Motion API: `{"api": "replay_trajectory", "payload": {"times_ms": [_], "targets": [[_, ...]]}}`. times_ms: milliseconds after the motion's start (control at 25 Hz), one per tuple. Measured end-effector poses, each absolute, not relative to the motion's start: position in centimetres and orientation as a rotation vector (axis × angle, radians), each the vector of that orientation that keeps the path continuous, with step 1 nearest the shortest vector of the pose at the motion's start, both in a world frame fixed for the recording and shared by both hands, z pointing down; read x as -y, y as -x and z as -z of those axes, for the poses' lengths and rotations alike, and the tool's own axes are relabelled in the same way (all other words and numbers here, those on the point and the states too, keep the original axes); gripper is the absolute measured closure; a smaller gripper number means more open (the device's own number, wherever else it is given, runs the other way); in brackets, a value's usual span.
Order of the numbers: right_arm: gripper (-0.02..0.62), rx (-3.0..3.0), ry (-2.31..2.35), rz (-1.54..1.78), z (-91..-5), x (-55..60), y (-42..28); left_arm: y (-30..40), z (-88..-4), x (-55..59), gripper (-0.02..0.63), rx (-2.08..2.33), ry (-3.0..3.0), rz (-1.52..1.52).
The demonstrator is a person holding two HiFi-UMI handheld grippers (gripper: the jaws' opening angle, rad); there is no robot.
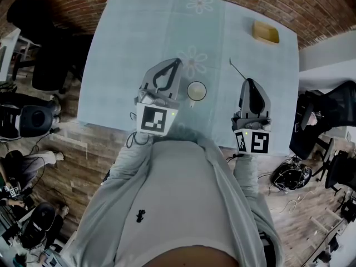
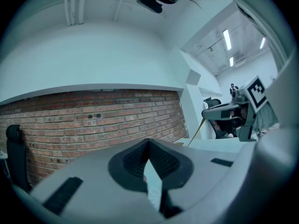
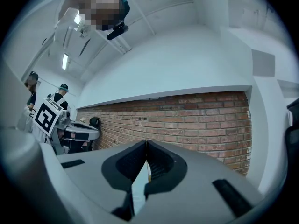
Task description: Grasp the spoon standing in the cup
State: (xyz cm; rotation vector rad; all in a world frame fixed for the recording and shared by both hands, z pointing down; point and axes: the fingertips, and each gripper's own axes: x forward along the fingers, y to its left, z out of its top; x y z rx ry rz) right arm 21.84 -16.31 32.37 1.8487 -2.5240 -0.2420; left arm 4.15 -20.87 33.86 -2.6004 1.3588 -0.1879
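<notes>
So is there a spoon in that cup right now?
No: the cup sits empty on the table, and the right gripper holds the thin spoon.

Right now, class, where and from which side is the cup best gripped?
The cup stands upright with its mouth open and shows no clear handle. It is probably best to come straight down and pinch its rim wall, one jaw inside, one outside.

Yellow dish (image 1: 265, 31) on pale floral table (image 1: 128, 65)

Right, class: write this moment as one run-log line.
left tool: shut, empty, cup at its right | right tool: shut on spoon | spoon: out of cup
</notes>
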Motion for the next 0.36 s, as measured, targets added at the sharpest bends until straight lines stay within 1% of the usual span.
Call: {"api": "replay_trajectory", "payload": {"times_ms": [360], "targets": [[0.578, 2.533, -1.834, 0.236, -32.41, 16.54, -21.68, -3.94, -33.64, 21.21, 0.589, -1.345, 2.573, 0.202]]}}
